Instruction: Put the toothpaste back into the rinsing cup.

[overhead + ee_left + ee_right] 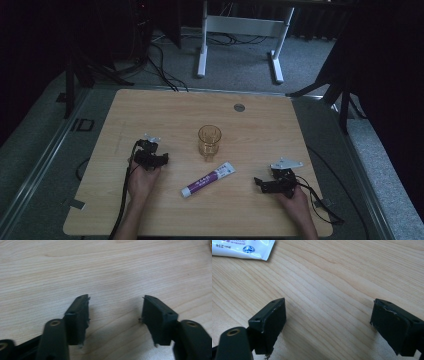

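Observation:
An amber glass cup (209, 141) stands upright near the middle of the wooden table (165, 110). In front of it a white and purple toothpaste tube (208, 179) lies flat at a slant; its flat white end (244, 248) is at the top left of the right gripper view. My left gripper (155, 159) (116, 305) rests low on the table left of the cup, jaws wide apart over bare wood. My right gripper (261, 184) (329, 305) sits right of the tube, pointing toward it, open with nothing between its pads.
A round grey grommet (239, 107) is set in the table's far side. Behind the table stands a white desk frame (240, 30) on carpet, with cables on the floor. Black cables trail from both grippers off the near edge.

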Tool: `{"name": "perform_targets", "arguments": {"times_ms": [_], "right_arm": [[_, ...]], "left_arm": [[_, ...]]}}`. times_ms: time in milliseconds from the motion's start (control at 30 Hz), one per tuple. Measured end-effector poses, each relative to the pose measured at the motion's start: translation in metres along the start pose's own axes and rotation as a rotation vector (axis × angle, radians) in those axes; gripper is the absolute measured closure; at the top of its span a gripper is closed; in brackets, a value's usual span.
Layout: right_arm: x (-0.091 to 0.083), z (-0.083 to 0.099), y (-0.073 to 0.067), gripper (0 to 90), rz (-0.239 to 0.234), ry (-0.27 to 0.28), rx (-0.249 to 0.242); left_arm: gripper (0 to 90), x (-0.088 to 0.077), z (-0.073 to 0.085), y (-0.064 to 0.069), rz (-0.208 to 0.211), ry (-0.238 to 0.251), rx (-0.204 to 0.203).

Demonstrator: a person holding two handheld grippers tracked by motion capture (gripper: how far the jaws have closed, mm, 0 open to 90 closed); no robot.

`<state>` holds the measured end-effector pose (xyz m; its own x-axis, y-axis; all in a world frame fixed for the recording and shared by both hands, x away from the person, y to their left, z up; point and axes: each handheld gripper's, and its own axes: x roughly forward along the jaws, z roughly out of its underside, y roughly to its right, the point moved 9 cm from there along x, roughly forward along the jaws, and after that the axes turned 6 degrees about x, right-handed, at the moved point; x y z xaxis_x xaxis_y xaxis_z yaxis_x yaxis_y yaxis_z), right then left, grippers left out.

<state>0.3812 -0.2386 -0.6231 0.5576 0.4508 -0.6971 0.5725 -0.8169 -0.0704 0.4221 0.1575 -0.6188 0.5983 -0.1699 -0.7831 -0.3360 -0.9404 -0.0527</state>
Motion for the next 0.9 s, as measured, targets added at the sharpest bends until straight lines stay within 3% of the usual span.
{"name": "perform_targets", "arguments": {"times_ms": [67, 200, 233, 300, 567, 900], "right_arm": [[0.000, 0.000, 0.000, 12.6, 0.000, 0.000, 0.000], [0.000, 0.000, 0.000, 12.6, 0.000, 0.000, 0.000], [0.000, 0.000, 0.000, 12.6, 0.000, 0.000, 0.000], [0.000, 0.000, 0.000, 12.7, 0.000, 0.000, 0.000], [0.000, 0.000, 0.000, 12.6, 0.000, 0.000, 0.000], [0.000, 0.000, 0.000, 12.6, 0.000, 0.000, 0.000]], "left_arm": [[42.2, 0.000, -0.001, 0.000, 0.012, -0.014, 0.014], [45.2, -0.001, -0.002, -0.001, 0.018, 0.004, 0.020], [53.5, -0.001, -0.002, -0.001, 0.018, 0.004, 0.020], [55.0, -0.003, 0.000, -0.001, 0.011, -0.011, 0.011], [53.3, -0.012, -0.002, 0.003, 0.045, 0.007, -0.014], [51.2, -0.029, -0.012, 0.009, 0.069, 0.041, 0.006]]}}
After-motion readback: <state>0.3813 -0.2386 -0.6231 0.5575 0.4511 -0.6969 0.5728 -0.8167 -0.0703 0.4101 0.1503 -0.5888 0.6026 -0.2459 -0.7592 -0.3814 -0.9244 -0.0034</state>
